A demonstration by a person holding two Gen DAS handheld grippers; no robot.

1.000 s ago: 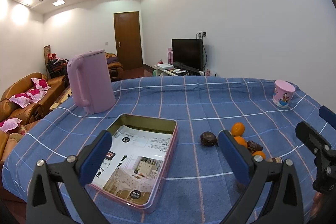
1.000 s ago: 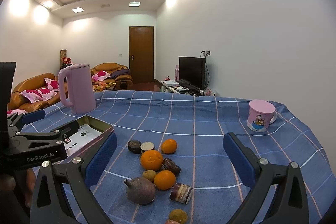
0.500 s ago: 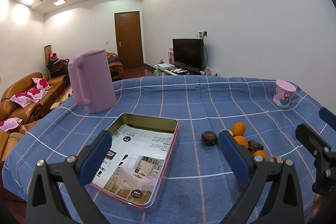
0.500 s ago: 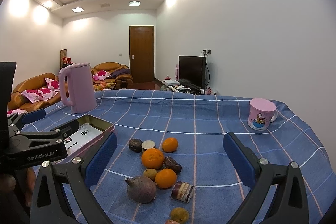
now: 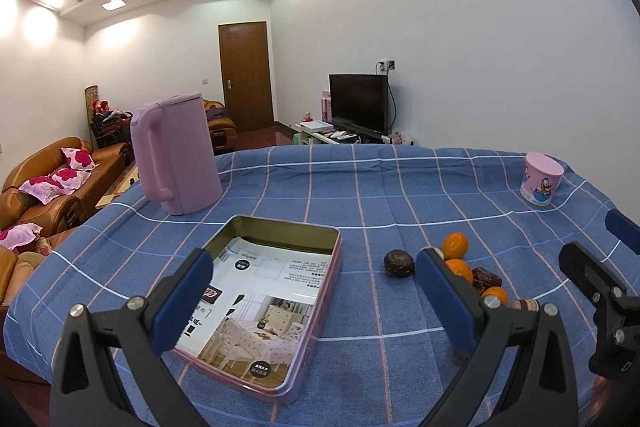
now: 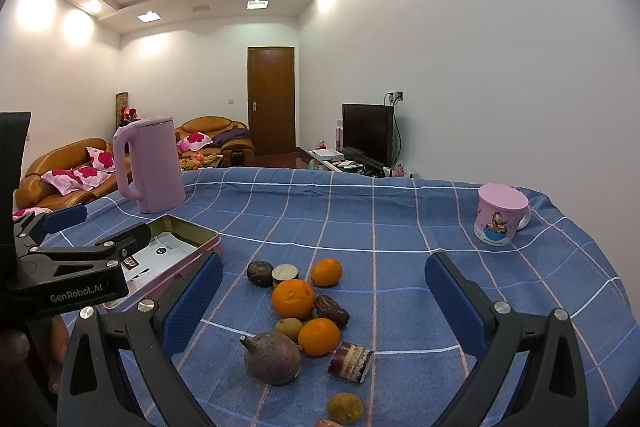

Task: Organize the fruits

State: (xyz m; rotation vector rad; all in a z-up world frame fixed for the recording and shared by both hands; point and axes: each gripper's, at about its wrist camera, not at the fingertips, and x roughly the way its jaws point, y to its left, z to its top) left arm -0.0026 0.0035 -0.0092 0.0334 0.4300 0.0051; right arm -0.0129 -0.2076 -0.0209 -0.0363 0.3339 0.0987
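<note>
Item: our left gripper (image 5: 312, 293), jaws wide, empty, over the open tin (image 5: 320, 281). Item: our right gripper (image 6: 324, 301), jaws wide, empty, above the fruit pile (image 6: 306, 311) on the blue cloth (image 6: 400, 227).

Change since a second ago: slight; both views have crept a little nearer, nothing picked up. We judge sorting not yet begun.

Right view alone shows the whole pile, including a purple fig-like fruit (image 6: 273, 358); left view alone shows the tin's paper-lined, fruitless interior.
</note>
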